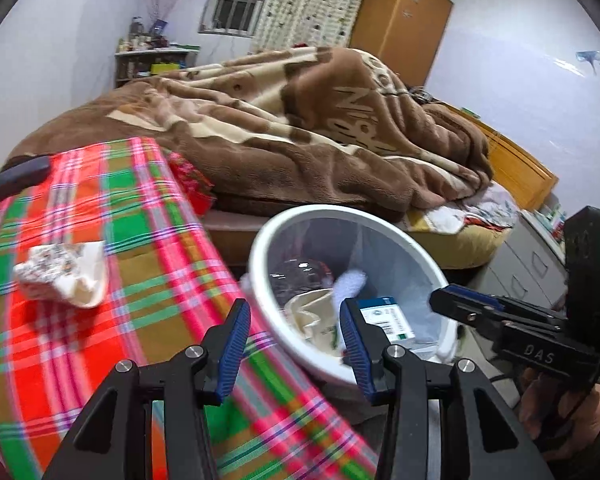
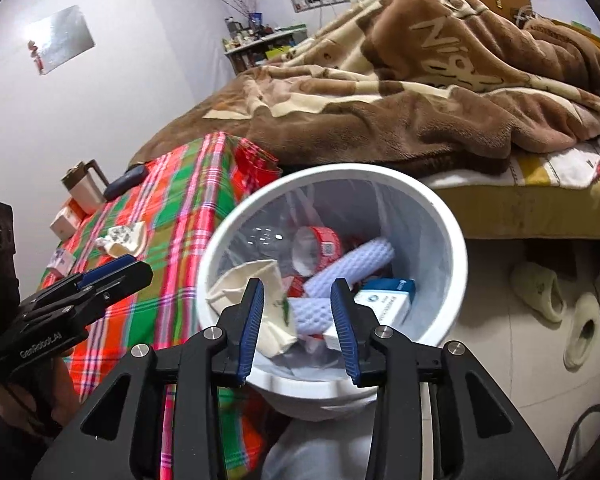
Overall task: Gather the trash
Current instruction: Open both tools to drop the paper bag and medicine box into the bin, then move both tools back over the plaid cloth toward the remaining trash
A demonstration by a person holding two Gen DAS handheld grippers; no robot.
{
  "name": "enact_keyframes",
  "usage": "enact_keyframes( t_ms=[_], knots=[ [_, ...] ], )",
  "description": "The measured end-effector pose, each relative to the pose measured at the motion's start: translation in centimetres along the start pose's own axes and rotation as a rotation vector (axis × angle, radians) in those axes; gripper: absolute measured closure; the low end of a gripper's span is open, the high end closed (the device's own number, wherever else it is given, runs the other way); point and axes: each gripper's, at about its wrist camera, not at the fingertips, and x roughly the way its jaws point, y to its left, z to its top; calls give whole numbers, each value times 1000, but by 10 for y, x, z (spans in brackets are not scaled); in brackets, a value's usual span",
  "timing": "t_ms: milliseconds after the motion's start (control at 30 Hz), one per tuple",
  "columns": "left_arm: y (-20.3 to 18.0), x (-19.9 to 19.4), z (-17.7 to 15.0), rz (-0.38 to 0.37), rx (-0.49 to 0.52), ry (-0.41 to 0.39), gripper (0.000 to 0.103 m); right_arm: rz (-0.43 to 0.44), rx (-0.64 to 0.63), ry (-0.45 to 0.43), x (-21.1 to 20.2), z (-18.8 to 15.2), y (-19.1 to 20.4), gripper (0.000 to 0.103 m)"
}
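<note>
A white trash bin (image 2: 452, 240) with a clear liner stands beside the plaid-covered table (image 1: 100, 208); it also shows in the left wrist view (image 1: 260, 248). It holds white foam netting (image 2: 356, 268), a blue-and-white box (image 2: 388, 300), a red-labelled cup (image 2: 320, 248) and cream paper (image 2: 244, 284). A crumpled paper wrapper (image 1: 64, 272) lies on the table, left of my left gripper (image 1: 292, 344), which is open and empty over the table edge. My right gripper (image 2: 298, 320) is open and empty above the bin. The wrapper also shows in the right wrist view (image 2: 122, 240).
A bed with a brown blanket (image 1: 300, 128) lies behind the table and bin. A dark case (image 1: 20, 178), a mug (image 2: 82, 188) and small boxes (image 2: 66, 220) sit on the table's far side. Slippers (image 2: 540, 292) lie on the tiled floor right of the bin.
</note>
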Motion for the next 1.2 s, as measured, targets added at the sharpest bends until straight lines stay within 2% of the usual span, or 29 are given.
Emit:
enact_keyframes(
  t_ms=[433, 800, 1200],
  knots=[
    [45, -45, -24, 188, -80, -27, 56, 90, -101, -6, 2, -5, 40, 66],
    [80, -75, -48, 284, -116, -49, 56, 166, -183, 54, 13, -11, 77, 66],
    [135, -108, -57, 396, -215, -56, 56, 234, -324, 91, 34, -3, 128, 66]
  ],
)
